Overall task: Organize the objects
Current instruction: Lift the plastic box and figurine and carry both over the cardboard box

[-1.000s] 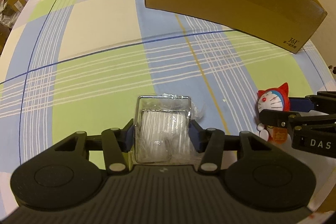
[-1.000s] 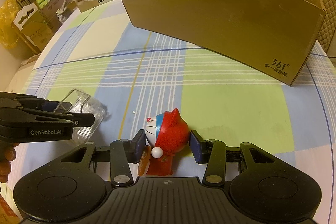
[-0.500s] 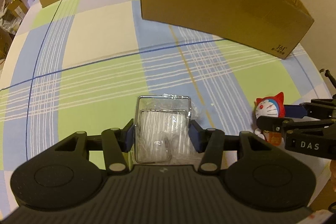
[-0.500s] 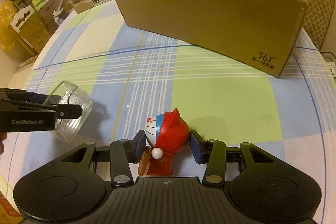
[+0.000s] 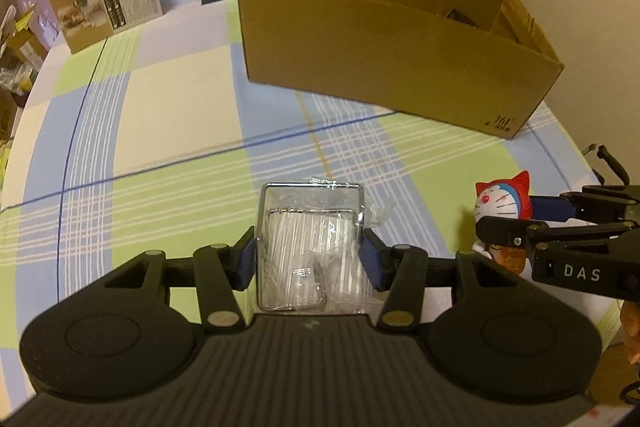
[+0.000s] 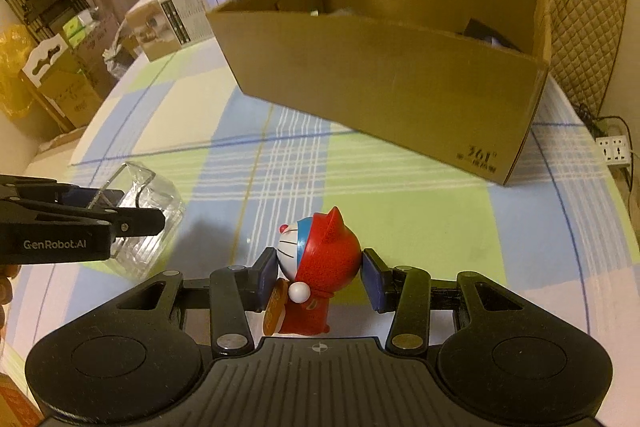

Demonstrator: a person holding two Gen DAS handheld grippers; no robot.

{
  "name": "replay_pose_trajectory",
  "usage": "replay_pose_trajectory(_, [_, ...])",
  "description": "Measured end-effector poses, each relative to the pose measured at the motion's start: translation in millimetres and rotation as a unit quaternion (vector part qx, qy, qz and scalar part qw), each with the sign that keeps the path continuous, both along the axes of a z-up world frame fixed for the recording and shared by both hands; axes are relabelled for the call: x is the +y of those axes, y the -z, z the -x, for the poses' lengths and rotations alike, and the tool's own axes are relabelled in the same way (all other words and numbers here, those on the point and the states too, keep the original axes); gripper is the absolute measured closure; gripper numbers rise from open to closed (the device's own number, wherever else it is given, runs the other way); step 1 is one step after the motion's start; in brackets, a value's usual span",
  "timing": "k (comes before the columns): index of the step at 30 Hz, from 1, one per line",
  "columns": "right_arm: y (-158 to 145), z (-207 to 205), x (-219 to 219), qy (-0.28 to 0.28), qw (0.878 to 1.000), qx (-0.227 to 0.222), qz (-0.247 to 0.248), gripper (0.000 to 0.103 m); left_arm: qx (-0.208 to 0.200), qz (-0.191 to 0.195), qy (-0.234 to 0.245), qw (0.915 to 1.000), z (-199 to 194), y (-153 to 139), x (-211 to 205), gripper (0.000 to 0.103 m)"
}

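Clear ribbed plastic container with a thin metal wire frame [image 5: 310,247] sits between the two blue pads of the left claw [image 5: 309,259], which is closed on its sides and holds it low over the checked blue, green and cream cloth of the surface [image 5: 168,115]. In the right wrist view the same container [image 6: 146,205] hangs at the left, with its shadow on the cloth below it, so it looks lifted. The left claw points forward, toward the open brown cardboard box [image 5: 384,47], which stands well apart from it at the far side.

The right claw [image 6: 319,271] is level with the left one and near it on the right side. It is closed on the round head of a small red and blue cat figure with a white face [image 6: 320,259]. The figure stands upright, its face turned to the left. I cannot tell if its base touches the cloth.
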State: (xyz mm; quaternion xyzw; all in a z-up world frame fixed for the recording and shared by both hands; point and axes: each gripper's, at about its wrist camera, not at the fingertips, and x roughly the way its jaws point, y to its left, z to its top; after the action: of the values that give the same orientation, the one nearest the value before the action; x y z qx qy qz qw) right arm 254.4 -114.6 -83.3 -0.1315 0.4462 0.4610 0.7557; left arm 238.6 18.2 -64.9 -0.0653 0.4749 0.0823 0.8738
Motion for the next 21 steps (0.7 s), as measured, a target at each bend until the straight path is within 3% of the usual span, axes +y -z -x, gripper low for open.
replay_pose_trajectory(21, [-79.5,-49.3,19.3,0.005,0.995,-0.046,-0.084,0.061,-0.081,-0.022,0.024,0.9962,-57.8,-67.3,-1.4,0.055])
